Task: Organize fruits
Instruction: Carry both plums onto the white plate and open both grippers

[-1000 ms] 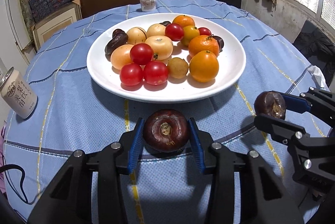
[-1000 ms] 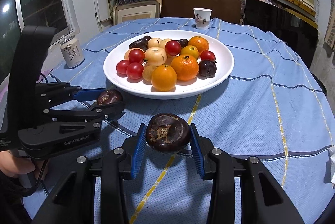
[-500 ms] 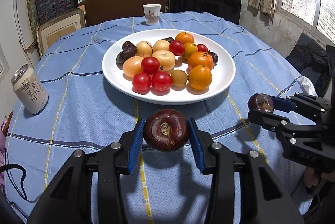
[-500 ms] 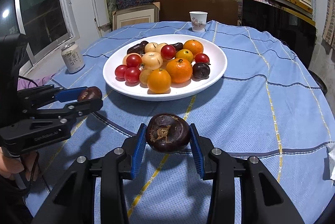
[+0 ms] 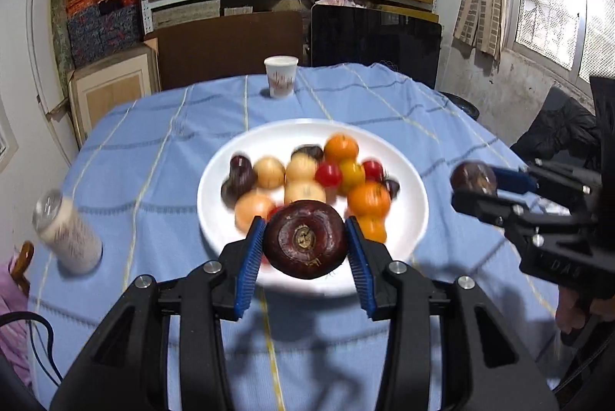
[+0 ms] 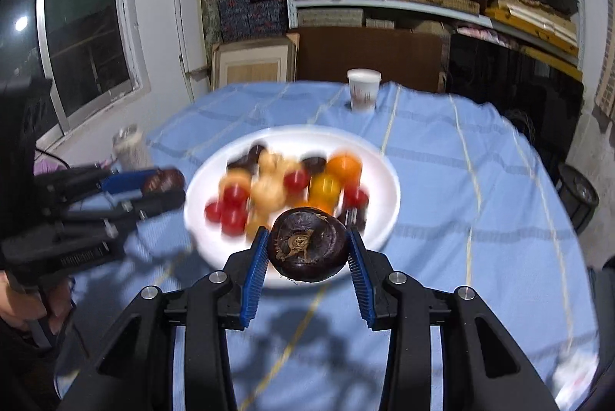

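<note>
My left gripper (image 5: 305, 245) is shut on a dark maroon round fruit (image 5: 303, 234), held in the air in front of the white plate (image 5: 209, 195). My right gripper (image 6: 307, 249) is shut on a second dark brown fruit (image 6: 307, 238), also lifted before the plate (image 6: 388, 195). Each gripper shows in the other's view: the right gripper (image 5: 474, 187) at the right edge, the left gripper (image 6: 165, 187) at the left, each with its fruit. The plate holds several oranges (image 5: 368, 198), red tomatoes (image 6: 234, 195), pale yellow fruits and dark fruits, all blurred.
A paper cup (image 5: 281, 75) stands at the table's far edge. A drink can (image 5: 71, 242) stands on the blue checked cloth at the left. Shelves of boxes, a brown board and a dark panel rise behind the table. A hand (image 6: 23, 299) grips the left tool.
Both grippers have risen with their fruits still clamped. The plate has slid down in both views, so it now lies behind the held fruits, and more of the shelves shows.
</note>
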Motion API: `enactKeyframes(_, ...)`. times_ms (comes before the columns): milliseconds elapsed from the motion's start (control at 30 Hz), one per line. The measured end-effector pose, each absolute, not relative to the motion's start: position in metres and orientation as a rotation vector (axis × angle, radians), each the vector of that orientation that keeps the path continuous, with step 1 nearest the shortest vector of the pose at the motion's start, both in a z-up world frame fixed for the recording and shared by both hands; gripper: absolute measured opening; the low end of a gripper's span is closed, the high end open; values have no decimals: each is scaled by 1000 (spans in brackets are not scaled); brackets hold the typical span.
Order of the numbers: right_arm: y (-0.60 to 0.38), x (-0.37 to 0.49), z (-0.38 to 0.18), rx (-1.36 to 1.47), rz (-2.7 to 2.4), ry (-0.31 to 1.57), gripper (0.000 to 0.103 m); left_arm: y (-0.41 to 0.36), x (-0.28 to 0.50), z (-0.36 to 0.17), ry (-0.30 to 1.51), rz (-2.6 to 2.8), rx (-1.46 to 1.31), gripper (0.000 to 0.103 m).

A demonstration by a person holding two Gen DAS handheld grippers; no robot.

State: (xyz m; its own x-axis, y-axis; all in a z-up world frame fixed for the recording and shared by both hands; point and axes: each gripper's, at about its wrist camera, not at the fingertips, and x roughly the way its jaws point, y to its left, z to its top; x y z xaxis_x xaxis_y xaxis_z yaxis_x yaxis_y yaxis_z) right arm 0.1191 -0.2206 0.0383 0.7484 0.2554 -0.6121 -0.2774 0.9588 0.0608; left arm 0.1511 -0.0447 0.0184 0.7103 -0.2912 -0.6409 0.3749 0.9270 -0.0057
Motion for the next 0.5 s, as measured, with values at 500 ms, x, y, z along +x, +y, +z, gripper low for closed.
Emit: enactKeyframes(500,-194,250,5,-45,368,793,55,-51,260,-19,817,-286,99,50)
